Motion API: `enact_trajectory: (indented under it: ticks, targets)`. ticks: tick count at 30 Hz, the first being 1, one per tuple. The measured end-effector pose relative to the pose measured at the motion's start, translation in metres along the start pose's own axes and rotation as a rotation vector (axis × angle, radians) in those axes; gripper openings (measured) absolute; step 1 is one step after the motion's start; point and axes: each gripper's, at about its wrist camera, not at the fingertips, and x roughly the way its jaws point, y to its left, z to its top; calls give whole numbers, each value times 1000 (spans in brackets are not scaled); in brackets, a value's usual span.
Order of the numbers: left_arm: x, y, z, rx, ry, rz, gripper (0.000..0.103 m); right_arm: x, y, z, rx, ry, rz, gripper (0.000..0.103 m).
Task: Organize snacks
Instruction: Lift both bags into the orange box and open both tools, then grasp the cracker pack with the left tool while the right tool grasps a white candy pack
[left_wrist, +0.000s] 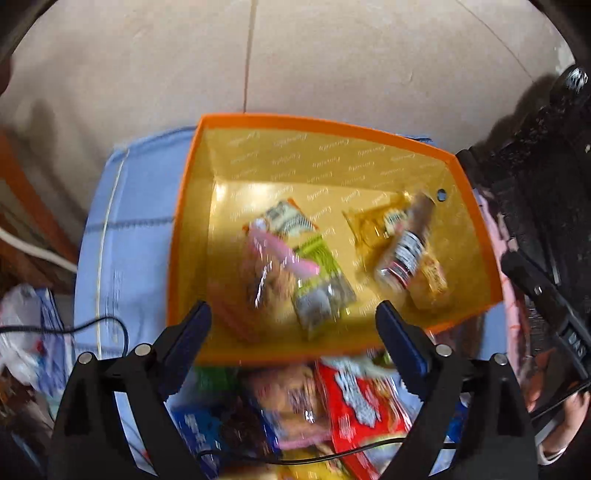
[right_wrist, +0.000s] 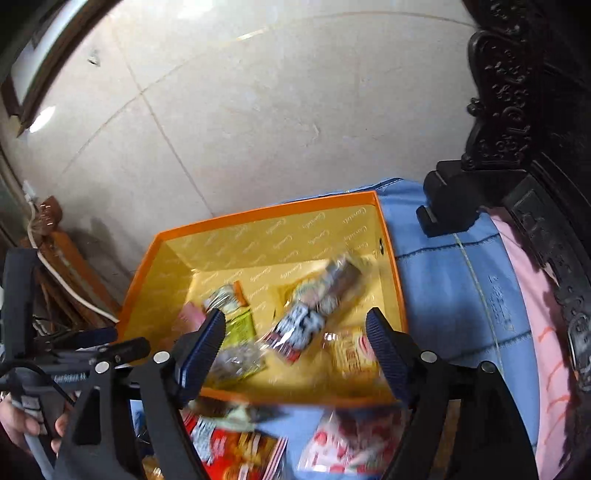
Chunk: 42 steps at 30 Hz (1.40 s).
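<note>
An orange box (left_wrist: 332, 125) (right_wrist: 266, 214) with a yellow lining sits on a blue cloth and holds several snack packets. Among them are a pink-and-clear packet (left_wrist: 273, 266), a green packet (left_wrist: 321, 288) (right_wrist: 240, 325) and a dark bar wrapper (left_wrist: 406, 251) (right_wrist: 306, 317). My left gripper (left_wrist: 295, 325) hangs open over the box's near edge with nothing between its fingers. My right gripper (right_wrist: 295, 332) is open too, above the box's near right part, its pads touching nothing. More packets lie on the cloth in front of the box, including a red one (left_wrist: 362, 406) (right_wrist: 236, 446).
The blue cloth (left_wrist: 122, 236) (right_wrist: 450, 280) covers the surface, with pink fabric (right_wrist: 532, 332) to the right. Dark carved furniture (left_wrist: 546, 184) (right_wrist: 517, 110) stands at the right. A tiled floor (left_wrist: 295, 55) lies beyond. A hand (right_wrist: 22, 421) holds the other gripper at lower left.
</note>
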Motion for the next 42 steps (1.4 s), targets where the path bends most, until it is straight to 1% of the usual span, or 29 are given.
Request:
enact_trajectory:
  ticks: [2, 4, 6, 7, 10, 14, 18, 21, 23, 27, 34, 42]
  targets:
    - [-14, 7, -15, -24, -11, -15, 90, -20, 0, -15, 1, 12, 22, 89]
    - [-28, 15, -33, -46, -22, -20, 94, -36, 1, -31, -16, 25, 25, 91]
    - [-39, 23, -51, -74, -21, -23, 94, -50, 2, -49, -30, 39, 28, 93]
    - [-43, 27, -59, -82, -18, -22, 94, -58, 2, -63, -38, 53, 30, 94]
    - [-51, 43, -95, -114, -6, -14, 94, -74, 3, -97, -46, 100, 41, 94]
    - [-55, 59, -137, -150, 21, 7, 94, -87, 2, -144, -64, 171, 39, 95]
    - [-55, 65, -180, -157, 61, 40, 94, -93, -5, -183, -15, 216, 22, 95]
    - [-56, 67, -203, -171, 85, 39, 94, -93, -12, -202, 46, 254, 27, 95]
    - [-55, 65, -212, -177, 96, 42, 94, -94, -13, -212, 74, 260, 14, 95]
    - [-52, 58, -227, -137, 120, 96, 94, -97, -11, -223, 84, 277, 25, 95]
    - [-53, 47, -234, -109, 129, 102, 95, -102, -2, -236, 50, 306, 28, 95]
    - [-52, 44, -242, -99, 138, 112, 95, -103, -6, -245, 48, 316, 11, 95]
